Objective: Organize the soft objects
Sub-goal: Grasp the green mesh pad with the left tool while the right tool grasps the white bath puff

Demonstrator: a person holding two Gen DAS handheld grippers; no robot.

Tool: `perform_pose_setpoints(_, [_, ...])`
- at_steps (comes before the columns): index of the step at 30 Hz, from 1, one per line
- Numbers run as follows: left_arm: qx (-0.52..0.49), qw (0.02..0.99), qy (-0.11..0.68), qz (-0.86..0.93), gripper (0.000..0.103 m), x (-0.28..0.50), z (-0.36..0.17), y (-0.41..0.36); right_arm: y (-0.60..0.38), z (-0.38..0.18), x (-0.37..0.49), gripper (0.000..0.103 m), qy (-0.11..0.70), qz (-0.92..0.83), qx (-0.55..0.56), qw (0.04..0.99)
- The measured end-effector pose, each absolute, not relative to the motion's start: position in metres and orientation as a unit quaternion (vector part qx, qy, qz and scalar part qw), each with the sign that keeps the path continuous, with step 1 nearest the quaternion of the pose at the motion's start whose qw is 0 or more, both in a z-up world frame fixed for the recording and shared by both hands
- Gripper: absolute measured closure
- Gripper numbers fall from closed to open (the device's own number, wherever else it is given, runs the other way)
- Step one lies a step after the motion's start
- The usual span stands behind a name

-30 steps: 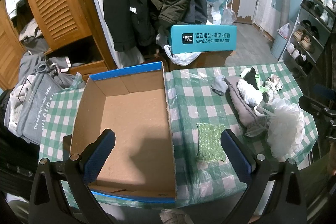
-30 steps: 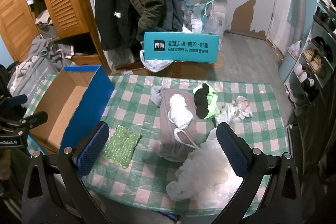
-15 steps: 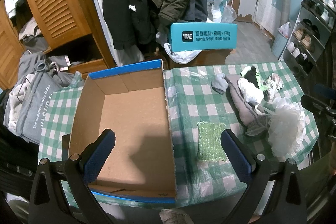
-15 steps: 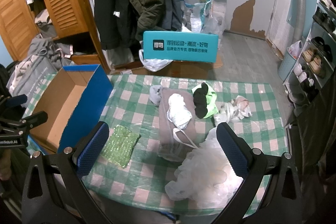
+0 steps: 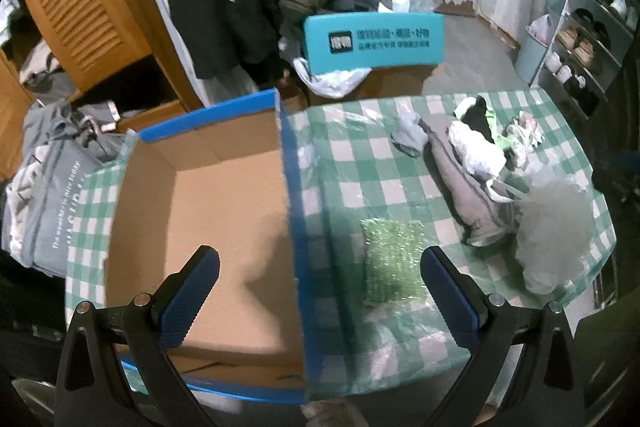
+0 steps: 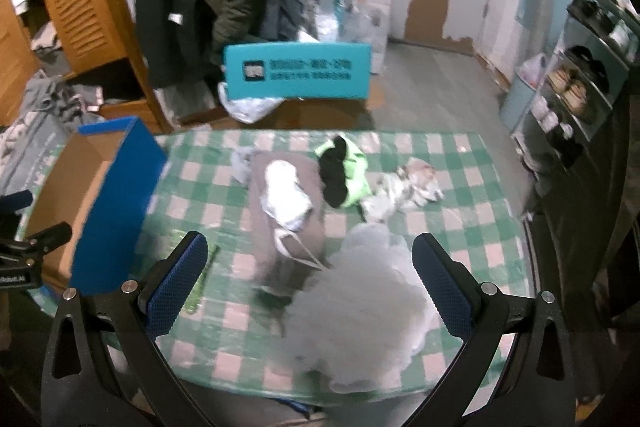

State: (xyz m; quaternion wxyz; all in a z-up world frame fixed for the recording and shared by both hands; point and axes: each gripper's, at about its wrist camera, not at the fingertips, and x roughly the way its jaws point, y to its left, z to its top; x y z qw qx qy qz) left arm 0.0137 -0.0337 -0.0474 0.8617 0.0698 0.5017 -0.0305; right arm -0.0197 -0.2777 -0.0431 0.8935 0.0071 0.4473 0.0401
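An open cardboard box point(image 5: 224, 211) with a blue outside stands empty on the left of the green checked table point(image 5: 352, 171); it also shows in the right wrist view point(image 6: 116, 187). A green scrub cloth point(image 5: 392, 259) lies right of the box. A grey cloth point(image 6: 288, 223) carries a white cloth point(image 6: 286, 195). Beside them lie a black and lime cloth point(image 6: 344, 171), a patterned rag point(image 6: 408, 187) and a white mesh puff point(image 6: 360, 311). My left gripper point(image 5: 318, 299) is open above the box's right wall. My right gripper point(image 6: 308, 283) is open, just above the puff.
A teal box point(image 6: 296, 71) stands behind the table on a brown carton. Coats hang at the back, a wooden louvred wardrobe point(image 5: 80, 7) is at the left, a grey bag point(image 5: 44, 195) lies beside the table, and a shoe rack point(image 6: 580, 79) is at the right.
Both grippers have moved forward and down toward the table. The right one has closed in over the mesh puff; the left has shifted right over the box's right wall.
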Motion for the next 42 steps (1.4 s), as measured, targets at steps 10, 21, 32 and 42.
perform_pose_setpoints(10, [0.073,0.833,0.546,-0.05,0.001,0.033,-0.079,-0.061,-0.299,-0.085,-0.011,0.002,0.5,0.004,0.029,0.865])
perform_pose_setpoints(21, [0.068,0.807,0.583,-0.066,0.002,0.045,-0.113,-0.078,-0.304,-0.122,0.0,0.002,0.538,-0.011,0.036,0.842])
perform_pose_setpoints(32, [0.077,0.788,0.609,-0.052,0.001,0.058,-0.145,-0.088,-0.306,-0.164,0.005,0.002,0.577,-0.025,0.019,0.816])
perform_pose_setpoints(42, [0.088,0.793,0.6,-0.056,0.002,0.056,-0.144,-0.093,-0.314,-0.19,0.009,0.002,0.607,-0.032,0.032,0.793])
